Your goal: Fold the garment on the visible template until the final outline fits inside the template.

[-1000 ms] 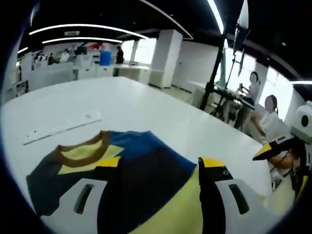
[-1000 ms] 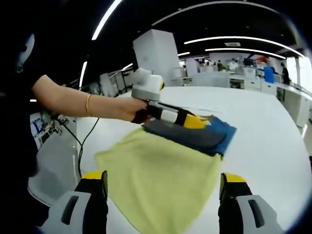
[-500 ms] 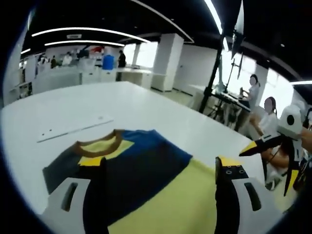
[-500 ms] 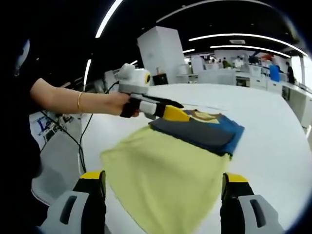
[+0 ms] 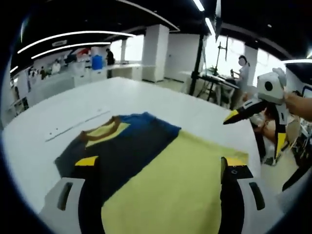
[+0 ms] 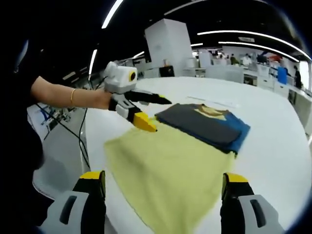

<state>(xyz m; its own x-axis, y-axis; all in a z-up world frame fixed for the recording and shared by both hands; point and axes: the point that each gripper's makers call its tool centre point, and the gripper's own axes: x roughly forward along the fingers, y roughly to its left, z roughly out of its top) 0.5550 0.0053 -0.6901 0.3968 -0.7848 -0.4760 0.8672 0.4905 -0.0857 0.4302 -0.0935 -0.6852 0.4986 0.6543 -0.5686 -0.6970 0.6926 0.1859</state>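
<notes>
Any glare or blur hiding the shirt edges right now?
Left gripper view: T-shirt soft but readable, bright windows wash out the background, fisheye bends the table. Right gripper view: yellow hem sharp, no glare on cloth, left gripper clear above it.

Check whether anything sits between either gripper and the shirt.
Nothing visible does. The shirt lies flat on the bare white table, and the left gripper and right gripper both hang open above it, holding nothing.
</notes>
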